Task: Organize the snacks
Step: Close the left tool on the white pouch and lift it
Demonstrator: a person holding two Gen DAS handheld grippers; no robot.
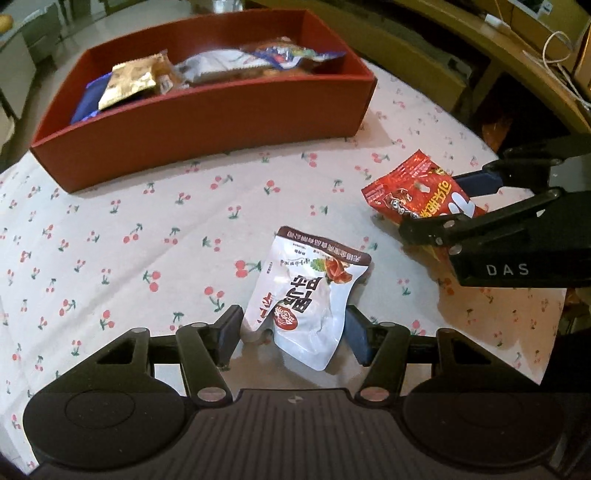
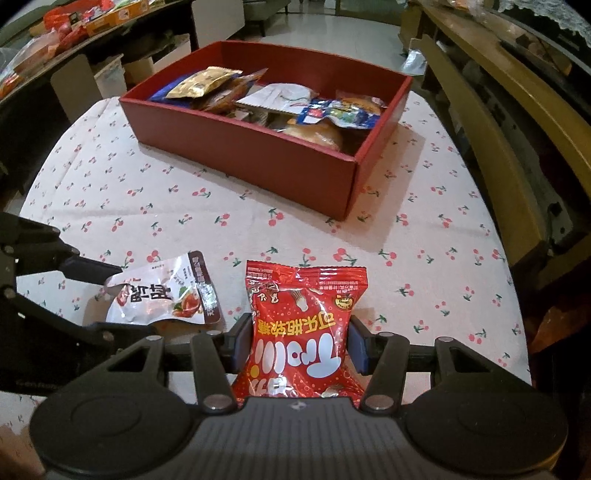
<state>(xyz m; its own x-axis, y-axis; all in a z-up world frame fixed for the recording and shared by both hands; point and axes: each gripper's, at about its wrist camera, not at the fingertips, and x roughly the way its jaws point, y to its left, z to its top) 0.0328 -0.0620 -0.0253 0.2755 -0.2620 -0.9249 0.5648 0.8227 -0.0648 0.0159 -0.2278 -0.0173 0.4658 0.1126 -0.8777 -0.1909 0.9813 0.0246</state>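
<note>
A white snack pouch with dark print hangs crumpled between the pads of my left gripper, which is shut on it just above the cherry-print tablecloth. My right gripper is shut on a red candy packet. In the left wrist view that red packet and the right gripper sit to the right. The right wrist view shows the white pouch and left gripper at lower left. A red open box, holding several snacks, stands at the table's far side.
Yellow-brown wooden furniture runs along the right, close to the table's edge. A dark side table with packaged goods stands at the far left. Bare tablecloth lies between the grippers and the box.
</note>
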